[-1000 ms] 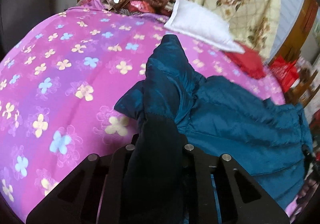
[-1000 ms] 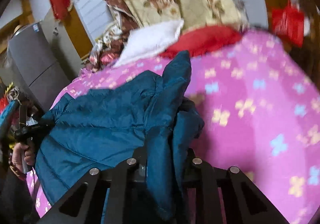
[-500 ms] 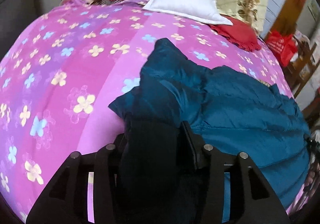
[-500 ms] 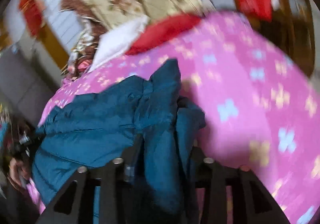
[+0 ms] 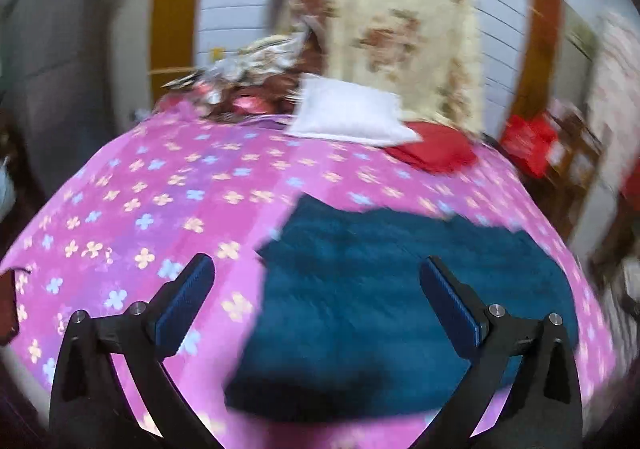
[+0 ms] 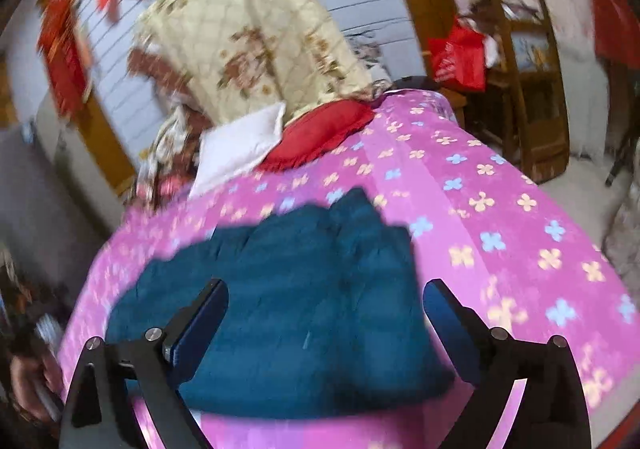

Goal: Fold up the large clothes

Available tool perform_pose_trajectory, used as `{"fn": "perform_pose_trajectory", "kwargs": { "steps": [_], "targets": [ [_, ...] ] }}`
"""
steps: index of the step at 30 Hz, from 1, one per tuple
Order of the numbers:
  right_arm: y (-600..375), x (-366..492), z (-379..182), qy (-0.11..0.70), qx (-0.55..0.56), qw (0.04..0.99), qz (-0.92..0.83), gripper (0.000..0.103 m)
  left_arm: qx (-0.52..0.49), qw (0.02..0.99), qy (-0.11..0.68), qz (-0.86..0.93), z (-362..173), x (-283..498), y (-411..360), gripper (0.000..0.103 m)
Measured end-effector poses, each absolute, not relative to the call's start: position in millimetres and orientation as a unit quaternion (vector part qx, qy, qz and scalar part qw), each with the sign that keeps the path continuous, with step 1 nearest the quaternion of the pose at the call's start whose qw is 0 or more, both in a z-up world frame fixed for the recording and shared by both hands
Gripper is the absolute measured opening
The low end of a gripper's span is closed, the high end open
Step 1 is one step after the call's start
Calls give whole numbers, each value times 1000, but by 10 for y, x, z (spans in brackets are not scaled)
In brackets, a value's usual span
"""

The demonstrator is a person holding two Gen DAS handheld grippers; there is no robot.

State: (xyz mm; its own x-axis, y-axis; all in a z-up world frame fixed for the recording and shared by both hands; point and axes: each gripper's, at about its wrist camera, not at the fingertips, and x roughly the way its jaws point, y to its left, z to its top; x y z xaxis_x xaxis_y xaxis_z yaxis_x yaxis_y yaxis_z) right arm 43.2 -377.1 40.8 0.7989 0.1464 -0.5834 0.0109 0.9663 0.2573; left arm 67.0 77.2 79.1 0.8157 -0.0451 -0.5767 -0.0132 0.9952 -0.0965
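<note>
The teal jacket (image 5: 400,289) lies bunched on the bed (image 5: 160,185) near its front edge, long axis running across. The left claw (image 5: 316,301) and right claw (image 6: 324,325) both hang above it, spread wide and empty (both views are blurred). The jacket sits ahead of each, equally near.

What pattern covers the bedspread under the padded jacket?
Pink bedspread with small yellow and blue flowers; clearest in the right wrist view.
</note>
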Motion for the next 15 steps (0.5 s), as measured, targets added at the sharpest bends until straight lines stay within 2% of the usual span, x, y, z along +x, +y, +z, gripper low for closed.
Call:
{"fn": "perform_pose_trajectory", "kwargs": {
  "steps": [3,6,15],
  "targets": [
    [-3536,18,314,331,81,940,27,97,3,934,355,-32,628,331,398,103],
    [-3441,-329,190,343,74,936,28,97,27,934,355,-31,483,-4,162,103],
    [-3185,-1107,55,355,25,934,39,97,14,914,404,-44,164,-675,-337,103]
  ]
}}
